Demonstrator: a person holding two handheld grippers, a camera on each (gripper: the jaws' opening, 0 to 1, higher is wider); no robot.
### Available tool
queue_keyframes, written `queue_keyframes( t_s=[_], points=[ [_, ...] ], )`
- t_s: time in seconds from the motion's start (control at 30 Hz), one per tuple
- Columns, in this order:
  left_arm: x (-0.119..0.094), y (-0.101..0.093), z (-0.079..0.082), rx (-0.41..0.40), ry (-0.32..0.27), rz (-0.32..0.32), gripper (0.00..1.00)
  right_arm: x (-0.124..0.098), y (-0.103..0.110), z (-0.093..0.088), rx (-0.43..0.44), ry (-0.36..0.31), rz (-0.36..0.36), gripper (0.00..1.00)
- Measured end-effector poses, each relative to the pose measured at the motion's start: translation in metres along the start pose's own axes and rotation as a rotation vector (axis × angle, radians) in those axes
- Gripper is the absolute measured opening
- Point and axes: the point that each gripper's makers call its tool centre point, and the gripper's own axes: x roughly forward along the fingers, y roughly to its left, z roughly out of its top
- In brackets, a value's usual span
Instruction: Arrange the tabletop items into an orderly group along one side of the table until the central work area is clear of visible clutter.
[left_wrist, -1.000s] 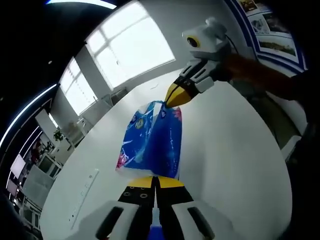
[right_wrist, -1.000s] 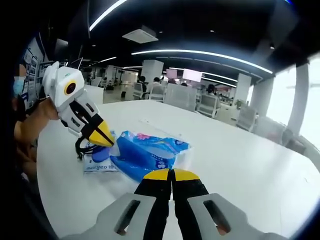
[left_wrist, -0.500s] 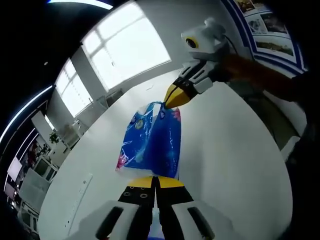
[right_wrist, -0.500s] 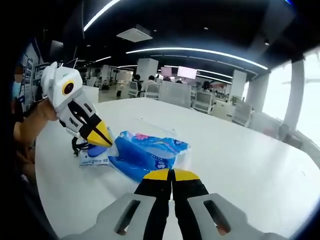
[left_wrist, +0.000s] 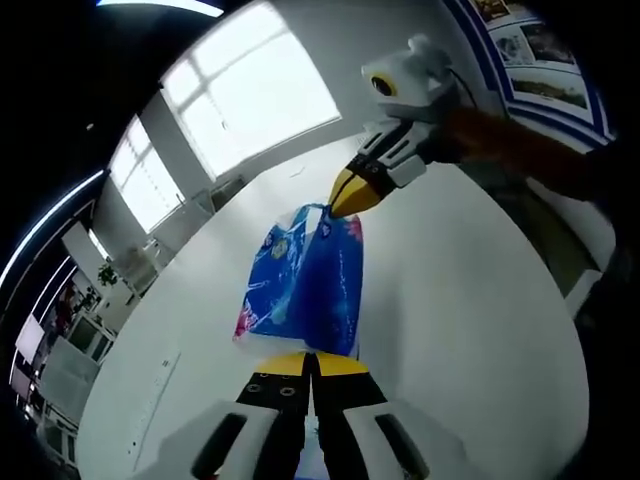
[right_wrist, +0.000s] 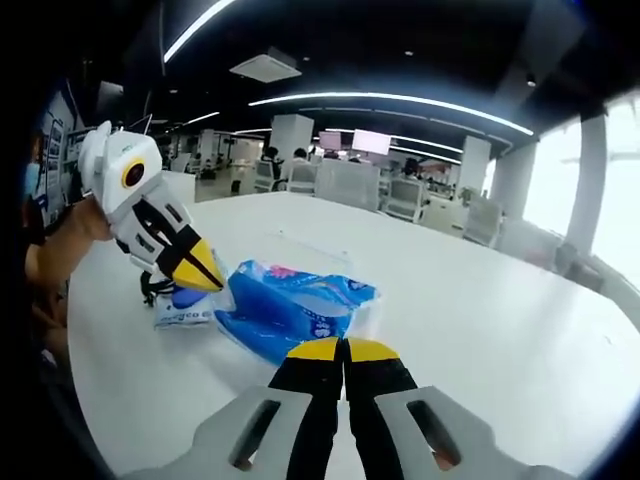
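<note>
Pinching blue tissue pack (left_wrist: 305, 280) at both ends | left gripper (left_wrist: 312, 365) closed on near edge | right gripper (left_wrist: 350, 190) closed on far edge | long axis between grippers | white surface (left_wrist: 460, 330)

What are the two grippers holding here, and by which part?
Both grippers are shut on the blue plastic package, at opposite ends. The left gripper pinches one end, beside a small white-and-blue pack. The right gripper pinches the other.

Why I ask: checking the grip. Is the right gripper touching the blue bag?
Touching: the left gripper view shows the right gripper with its yellow tips pinching the blue bag at its far edge.
</note>
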Motion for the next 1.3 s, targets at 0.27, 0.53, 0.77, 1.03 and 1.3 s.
queue_keyframes(
  t_s=[0.27,0.53,0.77,1.03,1.3],
  points=[
    [0.011,-0.008,-0.009,-0.007,0.022,-0.022,0.00,0.005,0.002,-0.017,0.015,0.029,0.006,0.00],
    [0.019,-0.012,-0.025,-0.029,0.049,-0.035,0.00,0.015,0.004,-0.031,0.032,0.048,0.018,0.00],
    [0.022,-0.015,-0.034,-0.022,0.085,-0.035,0.00,0.025,0.011,-0.046,0.035,0.080,0.024,0.00],
    [0.024,-0.016,-0.037,-0.030,0.081,-0.031,0.00,0.031,0.007,-0.055,0.064,0.097,0.031,0.00],
    [0.023,-0.015,-0.038,-0.028,0.088,-0.021,0.00,0.032,0.009,-0.055,0.087,0.098,0.036,0.00]
  ],
)
